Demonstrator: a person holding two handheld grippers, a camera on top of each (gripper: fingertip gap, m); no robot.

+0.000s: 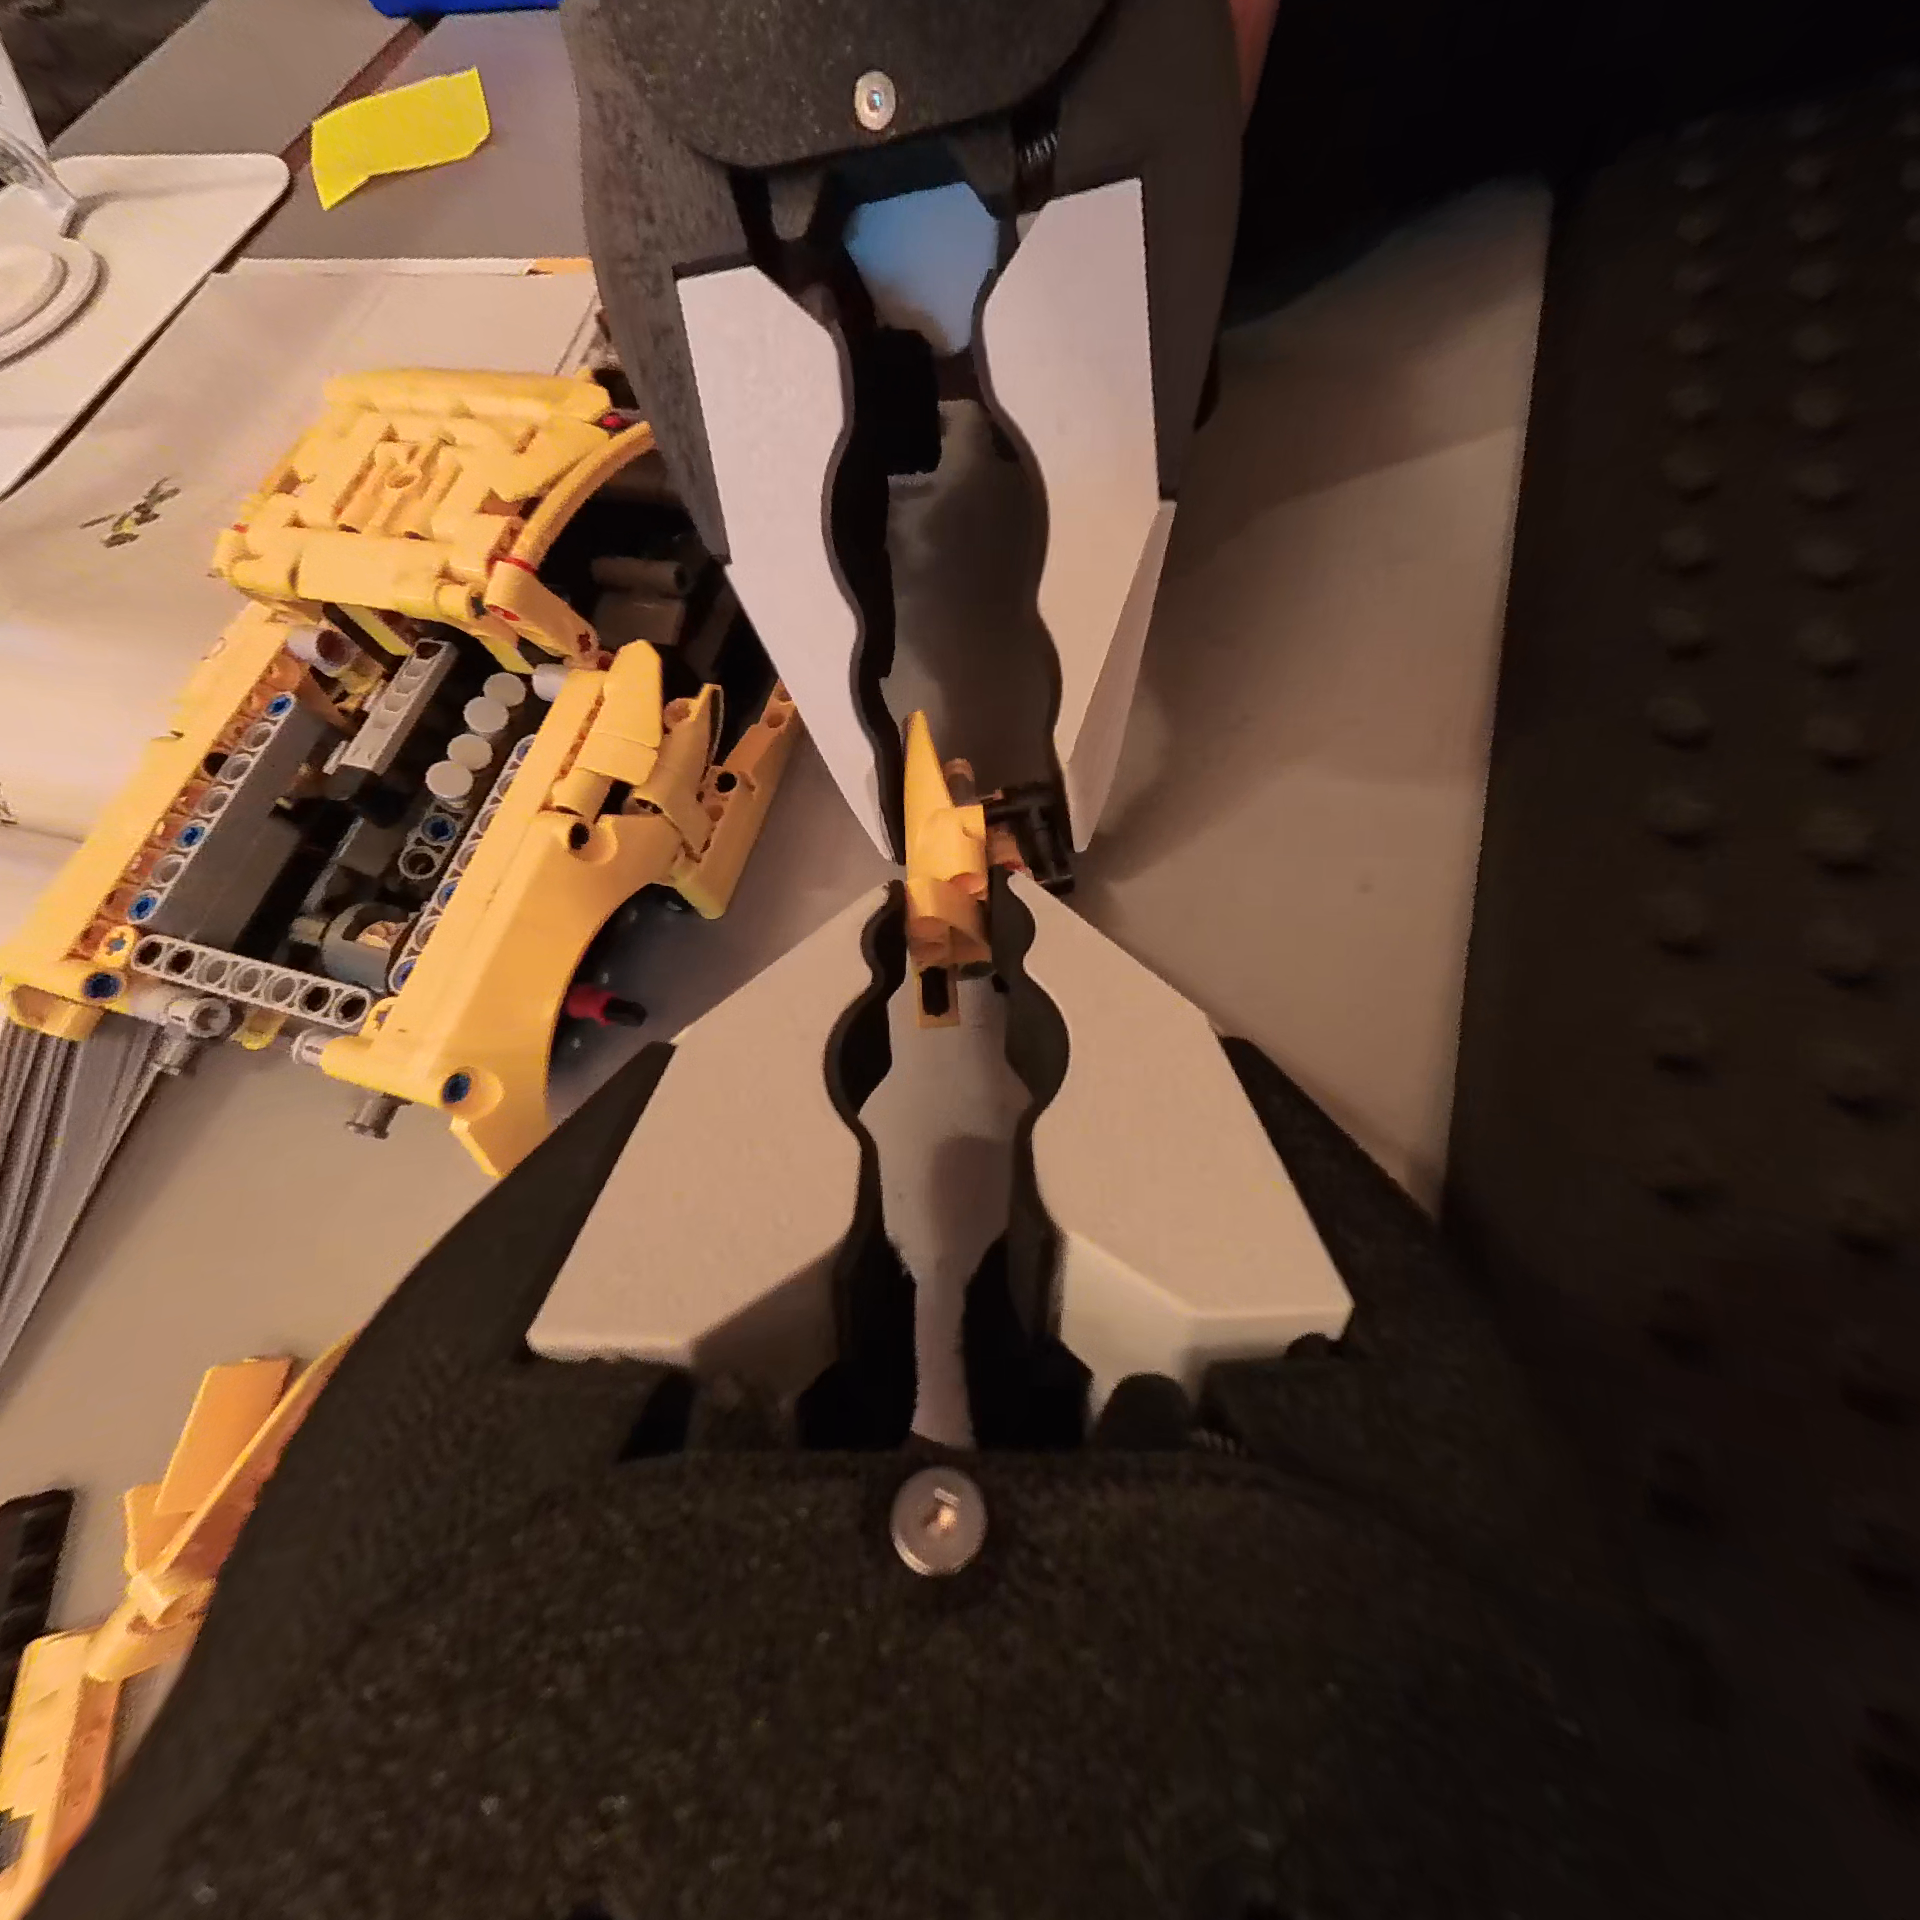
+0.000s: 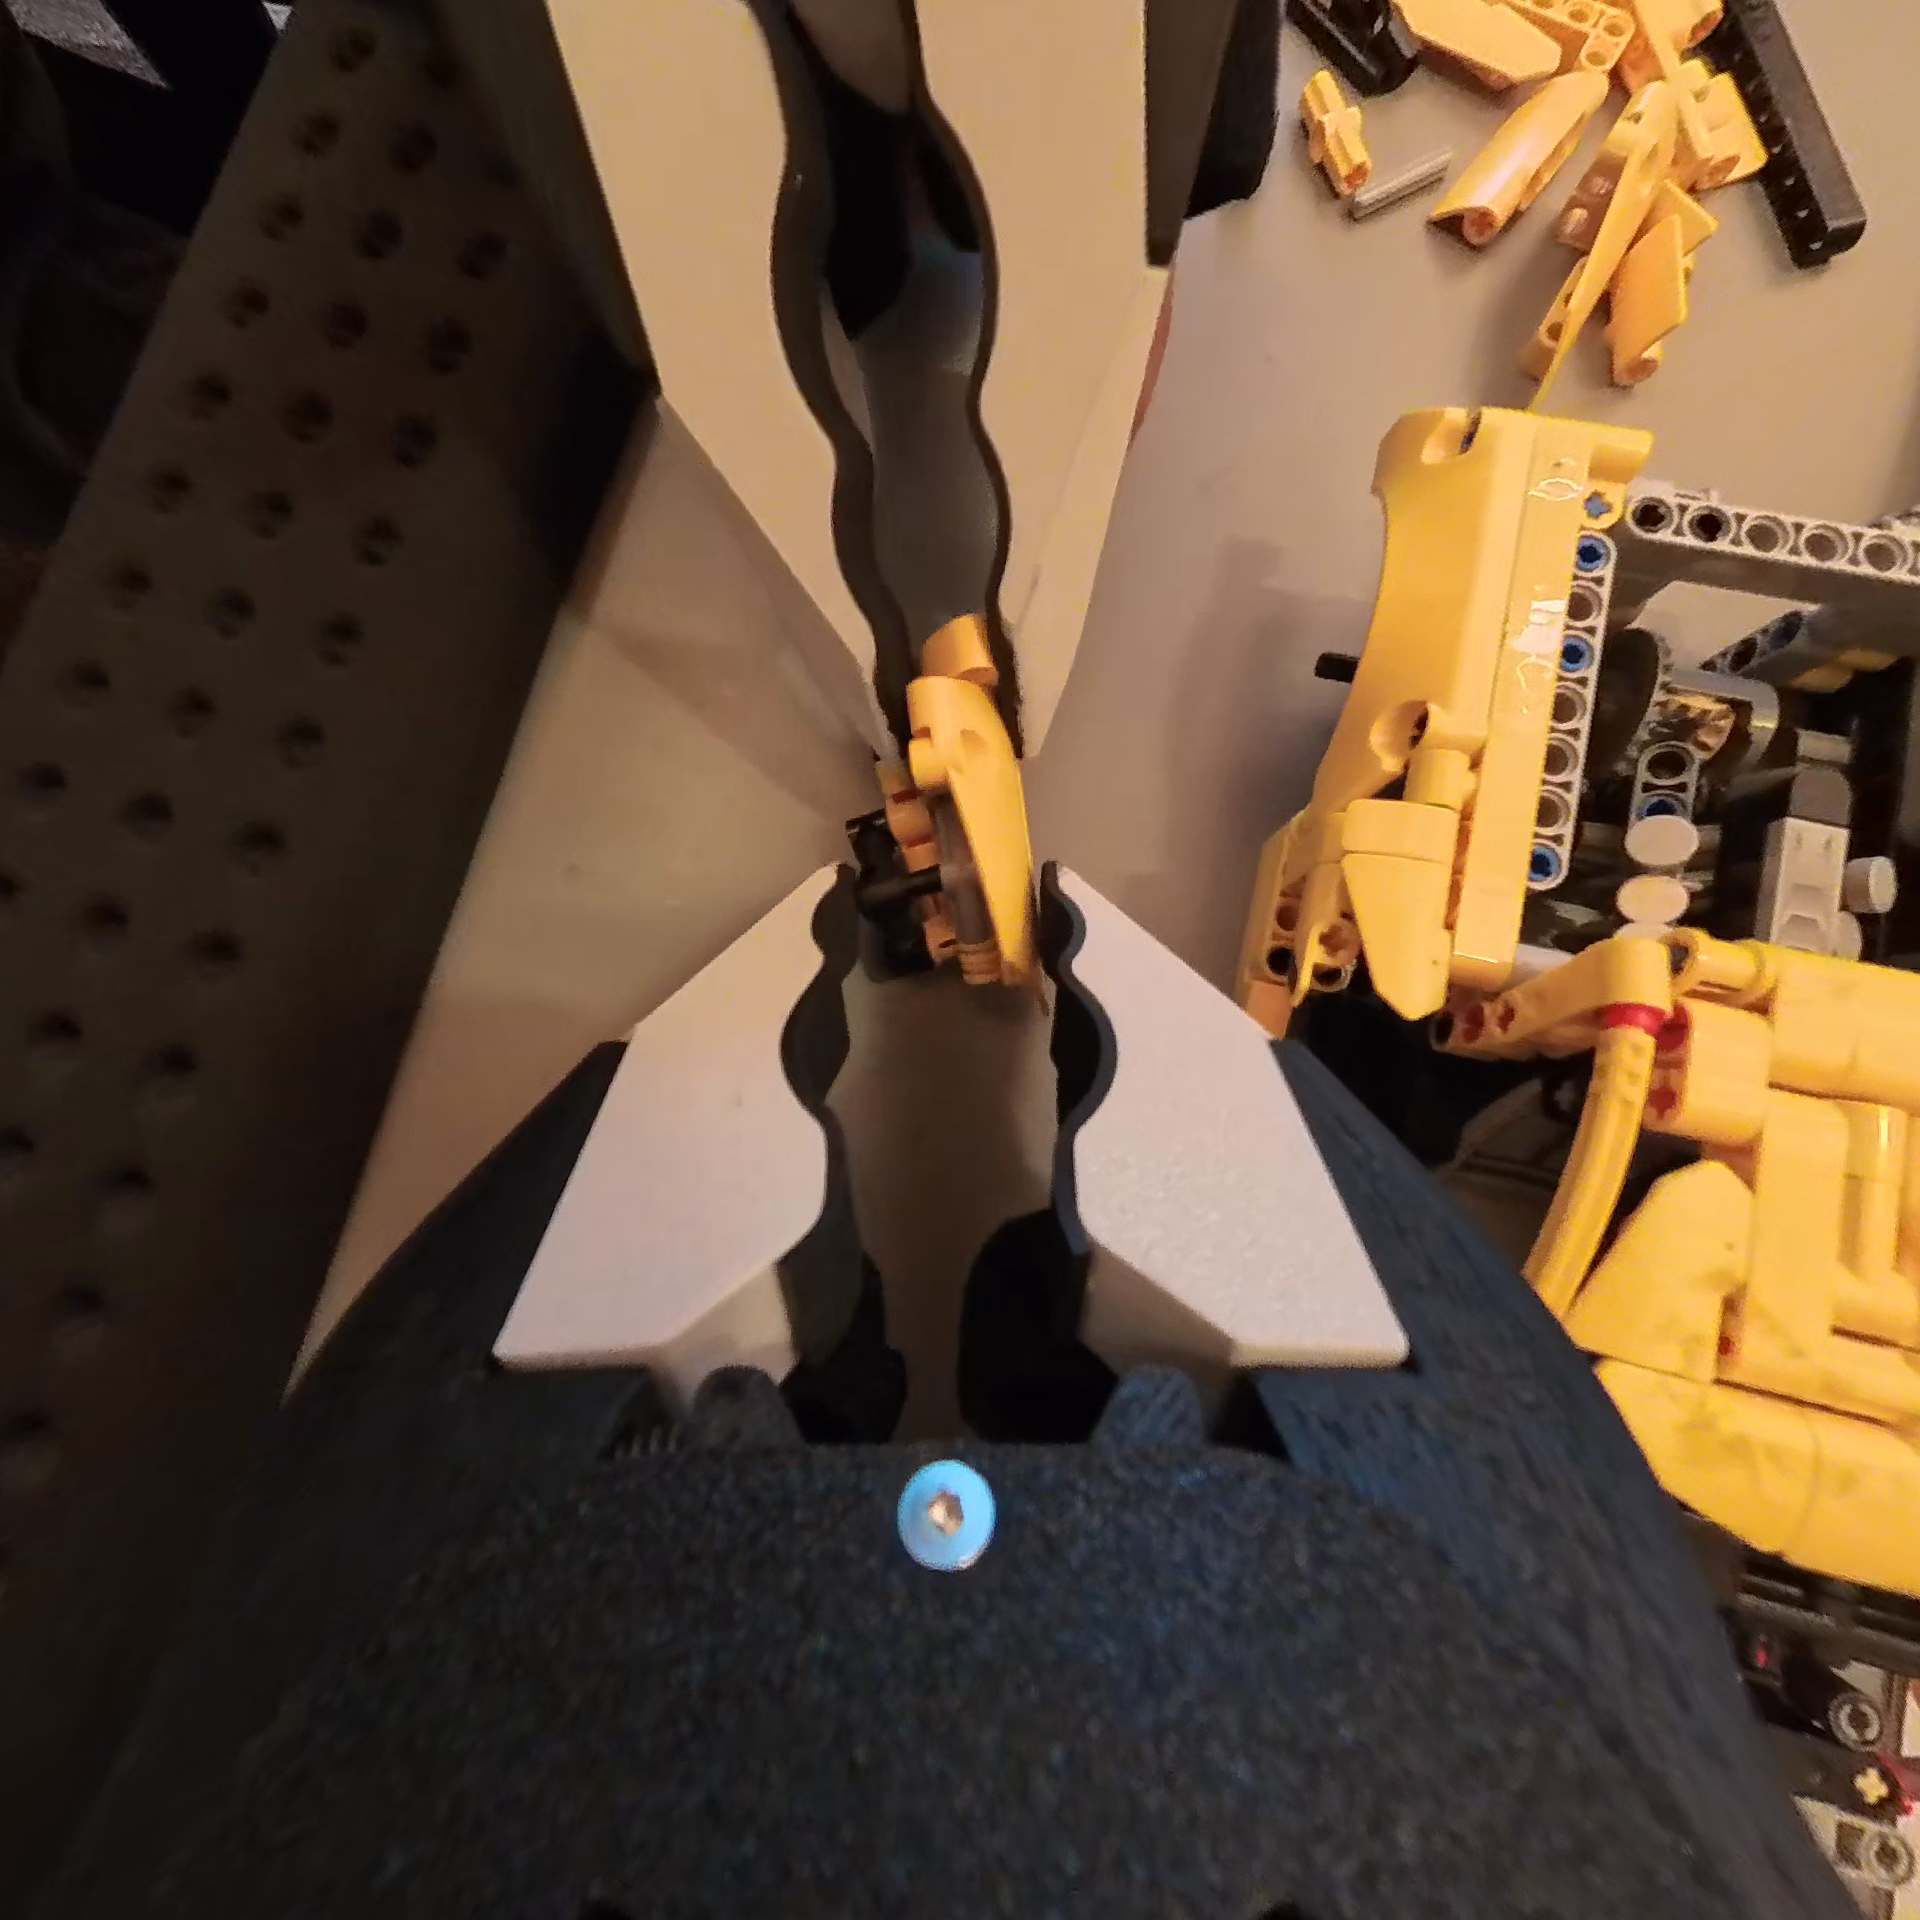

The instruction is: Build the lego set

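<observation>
A small yellow Lego sub-assembly (image 1: 940, 852) with a black connector (image 1: 1039, 831) hangs above the grey table (image 1: 1320, 727), pinched from two sides. My left gripper (image 1: 951, 894) is shut on its near end. My right gripper (image 1: 982, 842) comes from the top, tip to tip with the left, and is shut on the far end. In the right wrist view my right gripper (image 2: 943, 883) clamps the yellow panel (image 2: 977, 831) and black connector (image 2: 883, 883), and the left gripper (image 2: 951, 743) grips from above. The partly built yellow car (image 1: 343, 790) lies left, also in the right wrist view (image 2: 1507, 727).
Loose yellow and black pieces (image 2: 1579, 156) lie beyond the car, and more yellow pieces (image 1: 156, 1558) sit at the lower left. A yellow paper slip (image 1: 400, 135), a white tray (image 1: 156, 229) and an instruction booklet (image 1: 62, 1143) lie left. A dark perforated panel (image 1: 1714, 935) borders the table. The tips of both grippers are at nearly the same place.
</observation>
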